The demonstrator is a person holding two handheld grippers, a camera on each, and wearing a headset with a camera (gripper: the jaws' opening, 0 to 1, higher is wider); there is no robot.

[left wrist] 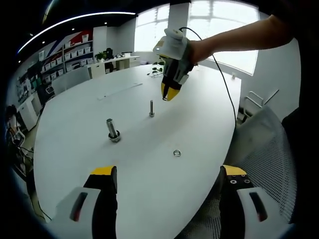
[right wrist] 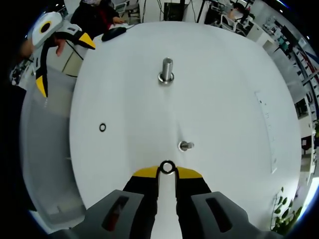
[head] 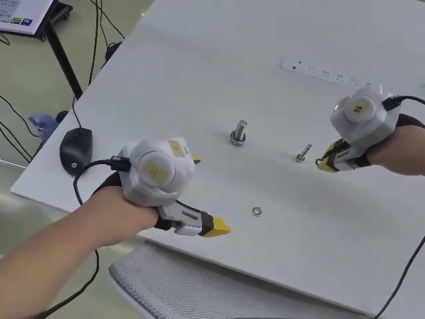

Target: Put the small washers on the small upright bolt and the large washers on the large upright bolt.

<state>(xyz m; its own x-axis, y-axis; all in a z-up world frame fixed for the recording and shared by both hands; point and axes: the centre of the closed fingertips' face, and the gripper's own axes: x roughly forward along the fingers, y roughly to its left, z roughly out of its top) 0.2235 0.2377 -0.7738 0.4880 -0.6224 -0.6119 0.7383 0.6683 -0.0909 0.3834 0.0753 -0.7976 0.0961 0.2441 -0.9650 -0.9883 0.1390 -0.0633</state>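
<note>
The large upright bolt stands mid-table on a wider base, and it also shows as the large bolt and the large bolt. The small upright bolt stands to its right. My right gripper is shut on a washer, held just short of the small bolt. A loose washer lies flat near the table's front. My left gripper is open with nothing between its fingers, a little short of the loose washer. The right gripper hovers beside the small bolt.
A white power strip lies at the far right of the white table. A black mouse with its cable sits at the left edge. A mesh chair is below the front edge.
</note>
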